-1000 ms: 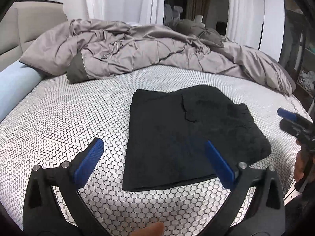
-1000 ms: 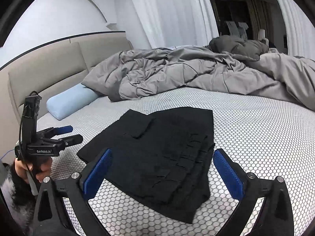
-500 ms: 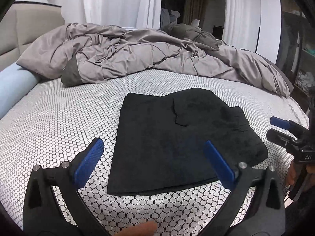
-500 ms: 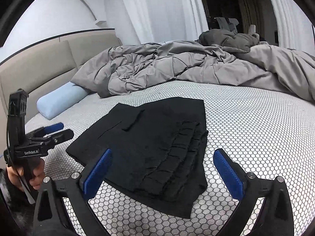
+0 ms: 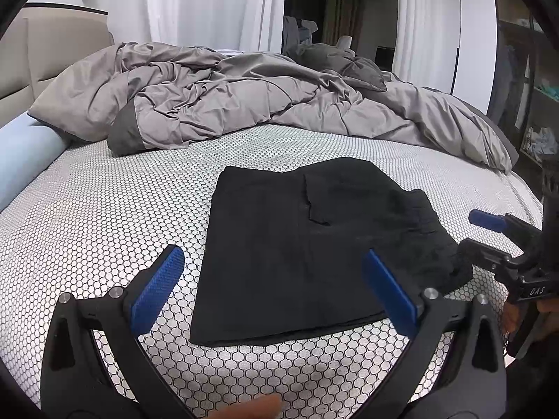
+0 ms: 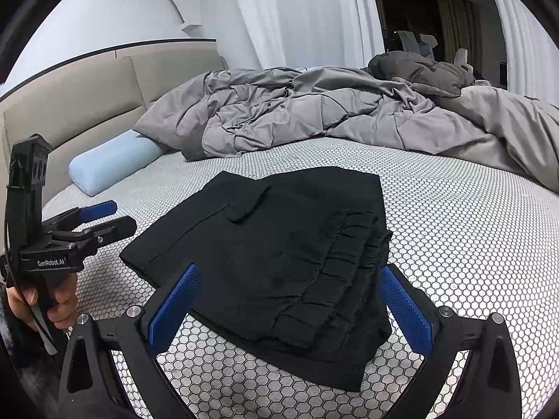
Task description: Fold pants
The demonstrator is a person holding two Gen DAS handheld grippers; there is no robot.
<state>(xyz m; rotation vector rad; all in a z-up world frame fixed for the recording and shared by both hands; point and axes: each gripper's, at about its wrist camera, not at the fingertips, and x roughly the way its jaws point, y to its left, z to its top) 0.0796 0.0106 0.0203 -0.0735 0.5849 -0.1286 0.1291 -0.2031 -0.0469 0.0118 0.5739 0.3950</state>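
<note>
The black pants (image 5: 307, 244) lie folded in a flat rectangular stack on the honeycomb-patterned mattress (image 5: 104, 216). The gathered waistband layers show at the near right of the stack in the right wrist view (image 6: 279, 262). My left gripper (image 5: 276, 286) is open and empty, held above the stack's near edge. My right gripper (image 6: 290, 300) is open and empty, just short of the waistband end. Each gripper shows in the other's view, the right one (image 5: 489, 234) at the stack's right side and the left one (image 6: 104, 216) at its left side.
A rumpled grey duvet (image 5: 244, 97) covers the far half of the bed. A light blue bolster pillow (image 6: 111, 160) lies by the beige headboard (image 6: 87, 97). White curtains and a dark doorway stand behind. Shelves (image 5: 538, 111) stand at the far right.
Both grippers have drawn back slightly and tilted, so the folded pants sit a little lower and nearer in each view. The pants have not moved. Both grippers stay open.
</note>
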